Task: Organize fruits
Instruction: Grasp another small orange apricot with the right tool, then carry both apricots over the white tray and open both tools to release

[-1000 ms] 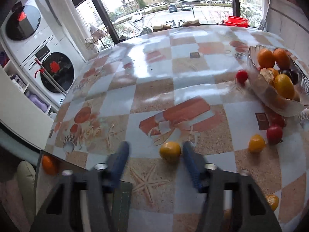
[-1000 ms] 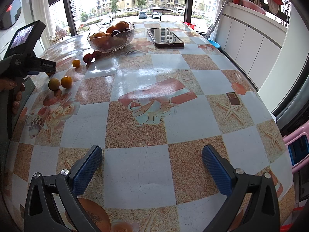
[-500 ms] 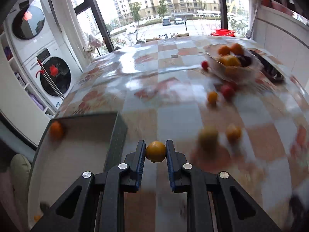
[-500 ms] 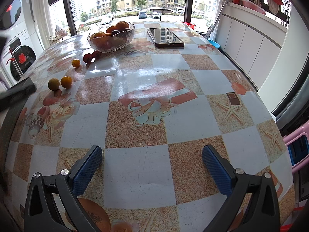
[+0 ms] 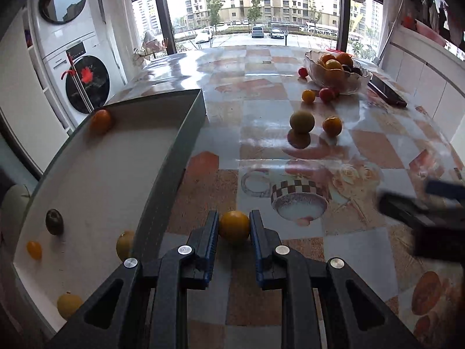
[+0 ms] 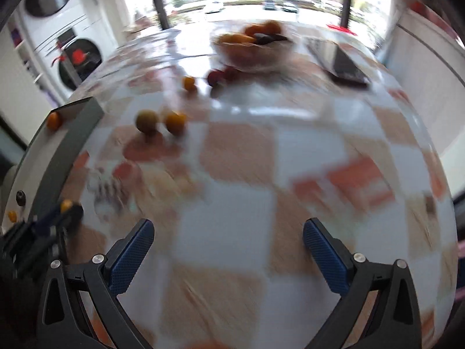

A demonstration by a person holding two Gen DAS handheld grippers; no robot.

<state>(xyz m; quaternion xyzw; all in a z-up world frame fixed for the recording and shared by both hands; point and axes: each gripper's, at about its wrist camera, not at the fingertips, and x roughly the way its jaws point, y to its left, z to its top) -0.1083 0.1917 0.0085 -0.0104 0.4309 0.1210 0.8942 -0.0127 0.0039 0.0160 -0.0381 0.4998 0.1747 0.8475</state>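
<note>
One round orange fruit (image 5: pixel 234 228), no long axis, sits clamped in the left hand-held gripper (image 5: pixel 234 234); right hand-held gripper (image 6: pixel 228 242) spread wide.

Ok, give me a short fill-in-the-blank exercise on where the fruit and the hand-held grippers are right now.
1. The left hand-held gripper is shut on a small ____ fruit.
2. The right hand-held gripper is ____ and holds nothing.
3. The glass bowl of fruit stands next to a dark ____.
4. The fruit already sorted lies in a grey-walled ____.

Missing words: orange; open; phone; tray
</note>
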